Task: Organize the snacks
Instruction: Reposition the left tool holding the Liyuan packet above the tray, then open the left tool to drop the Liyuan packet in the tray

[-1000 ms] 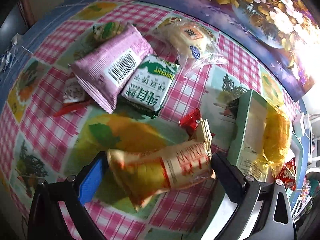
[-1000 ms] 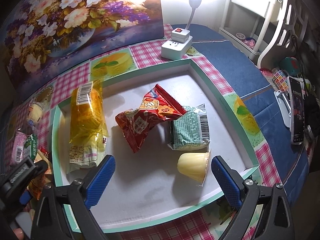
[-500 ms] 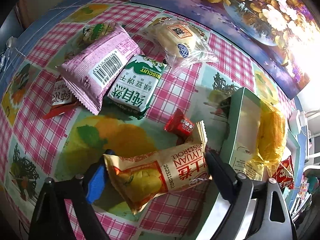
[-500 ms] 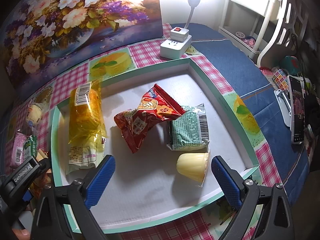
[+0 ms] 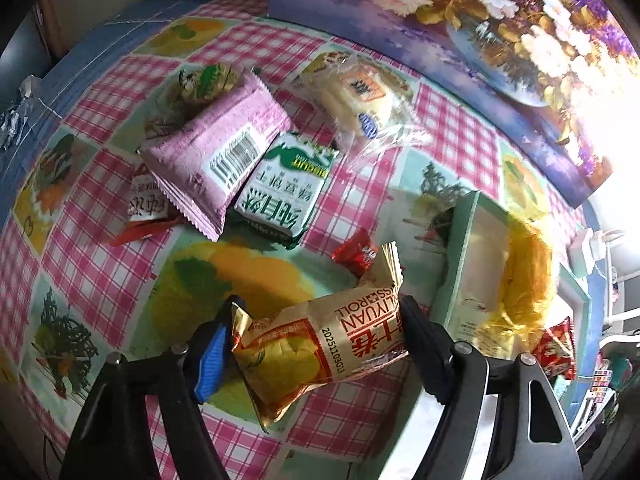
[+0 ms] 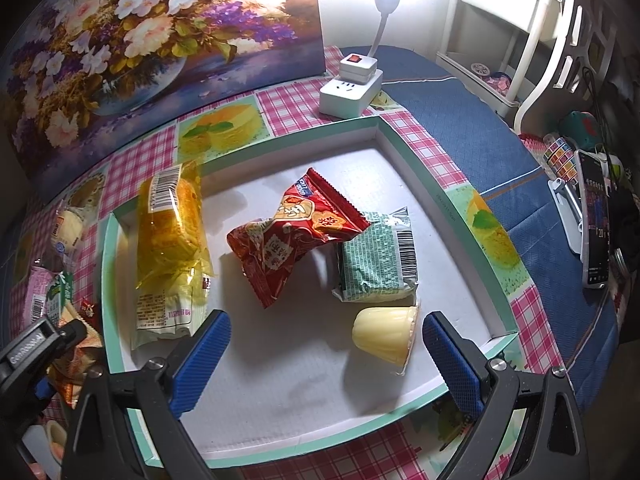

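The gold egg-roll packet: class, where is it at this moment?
In the left wrist view, the gold egg-roll packet sits low in the middle between the closing left tool's pads, beside the tray's wall, just below a small red candy.

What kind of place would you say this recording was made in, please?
Most likely a home, on a table with a checked fruit-print tablecloth. A floral painting leans at the back, a white power strip with a small lamp sits nearby, and a white shelf unit stands beyond.
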Tool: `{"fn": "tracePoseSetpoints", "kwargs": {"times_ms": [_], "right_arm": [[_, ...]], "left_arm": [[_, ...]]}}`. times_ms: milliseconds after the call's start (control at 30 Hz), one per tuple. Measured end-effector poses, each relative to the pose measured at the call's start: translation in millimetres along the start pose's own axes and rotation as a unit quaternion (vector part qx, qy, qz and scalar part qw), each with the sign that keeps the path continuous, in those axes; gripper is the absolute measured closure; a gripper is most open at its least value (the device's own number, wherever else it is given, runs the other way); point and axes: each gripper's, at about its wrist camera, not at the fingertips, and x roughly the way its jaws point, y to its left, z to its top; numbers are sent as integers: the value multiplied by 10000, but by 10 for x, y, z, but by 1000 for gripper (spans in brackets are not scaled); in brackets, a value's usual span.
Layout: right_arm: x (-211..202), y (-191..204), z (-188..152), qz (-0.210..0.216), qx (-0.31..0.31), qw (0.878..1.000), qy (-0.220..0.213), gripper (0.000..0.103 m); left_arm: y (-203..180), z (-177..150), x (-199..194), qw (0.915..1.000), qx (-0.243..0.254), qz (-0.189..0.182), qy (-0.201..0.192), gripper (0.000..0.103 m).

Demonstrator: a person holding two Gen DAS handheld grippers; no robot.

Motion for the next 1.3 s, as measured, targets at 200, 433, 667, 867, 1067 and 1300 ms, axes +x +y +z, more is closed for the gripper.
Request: {"fn": "tracePoseSetpoints", "kwargs": {"times_ms": [200,433,667,867,1067,1300], "right_arm": [[-36,-45,8,-97,146,9998,-87,5],[-55,-259,44,-269,604,9977,-152,4],[-53,-415,56,-374,927,9949,-150,4],[-57,-402,54,-379,908,9950,-159,4],[-78,-327,53,-274,749,9966,-211,4],[-129,-71,54,173,339,9989,-272,5]], "left_arm": [[-224,-62,-262,9985,405,-326,-182,25],[-612,-278,-359,9922,1050,-674,-43,25],[-968,-467,-388,9818,1579,-1037,185,24],[-951,-485,-404,9821,1524,-1087,225,21],[-702,-306,-445,9871,1059,-1193,151,19],[-99,42,-503,9989,205,-107,-398,8]]}}
